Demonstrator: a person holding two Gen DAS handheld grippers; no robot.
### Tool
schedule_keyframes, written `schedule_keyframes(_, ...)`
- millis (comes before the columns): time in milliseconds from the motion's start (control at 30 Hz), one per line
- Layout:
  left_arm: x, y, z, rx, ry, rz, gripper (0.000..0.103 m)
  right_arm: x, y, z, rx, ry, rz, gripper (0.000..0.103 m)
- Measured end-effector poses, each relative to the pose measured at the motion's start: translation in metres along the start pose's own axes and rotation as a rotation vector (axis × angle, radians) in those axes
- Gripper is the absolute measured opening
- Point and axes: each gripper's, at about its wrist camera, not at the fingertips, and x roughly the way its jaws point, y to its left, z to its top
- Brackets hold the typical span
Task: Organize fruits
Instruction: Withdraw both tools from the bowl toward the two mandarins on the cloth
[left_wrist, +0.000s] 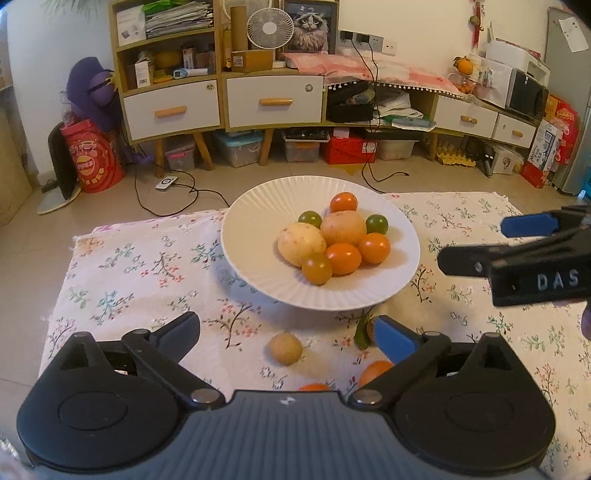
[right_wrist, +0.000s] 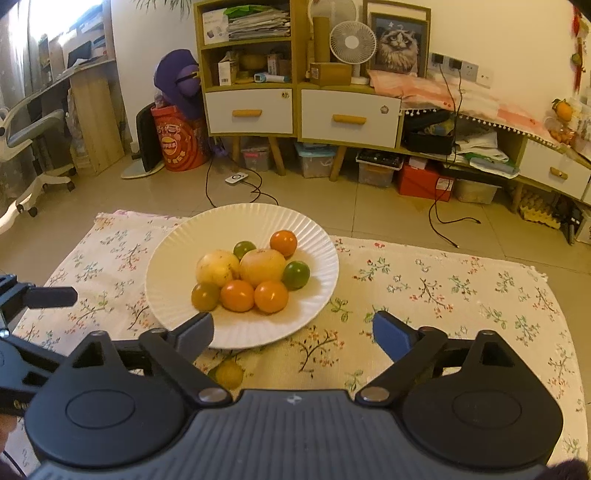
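Note:
A white ribbed plate on the floral cloth holds several fruits: two big yellowish ones, orange ones and small green ones. My left gripper stands open in front of the plate, nothing between its fingers. A small brown fruit lies on the cloth just below its fingertips. More orange fruit and a leafy one lie beside its right finger. My right gripper is open at the near rim of the plate, empty. A yellow fruit lies below it.
The floral cloth covers a low table with tiled floor beyond its far edge. My right gripper shows at the right in the left wrist view. Cabinets, boxes and cables line the far wall.

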Motion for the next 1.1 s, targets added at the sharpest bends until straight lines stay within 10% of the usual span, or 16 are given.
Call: schedule_keyframes(1100,0.009,0.021,-0.045,-0.056,0.162,-0.033,0.08,0.0,0.019,-0.068,-0.076,0.132,-0.032,0.102)
